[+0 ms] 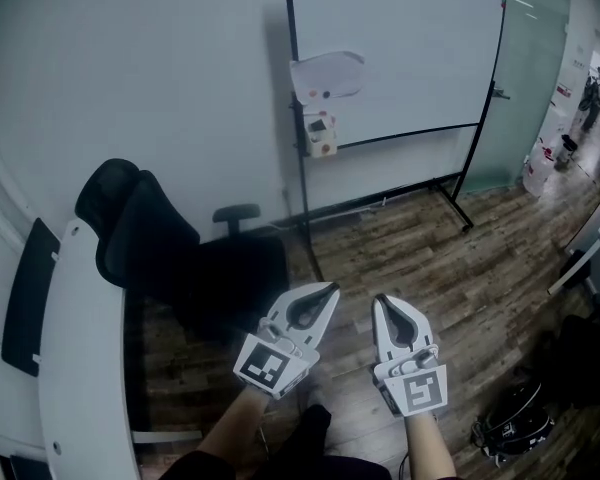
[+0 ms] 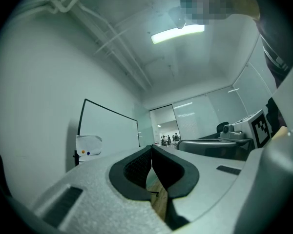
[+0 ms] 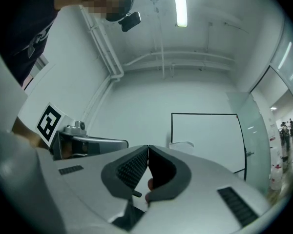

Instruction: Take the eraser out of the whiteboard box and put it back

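Left hand-held gripper [image 1: 329,291] and right hand-held gripper [image 1: 380,302] both pressed together, empty; whiteboard box [image 1: 321,133] contents too small to tell

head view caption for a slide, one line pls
Left gripper and right gripper, both shut and empty, side by side over the wood floor, facing the whiteboard on its stand.

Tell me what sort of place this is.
Most likely an office or meeting room: a white free-standing whiteboard in a black frame stands by the wall, with a black padded office chair at a white curved desk.
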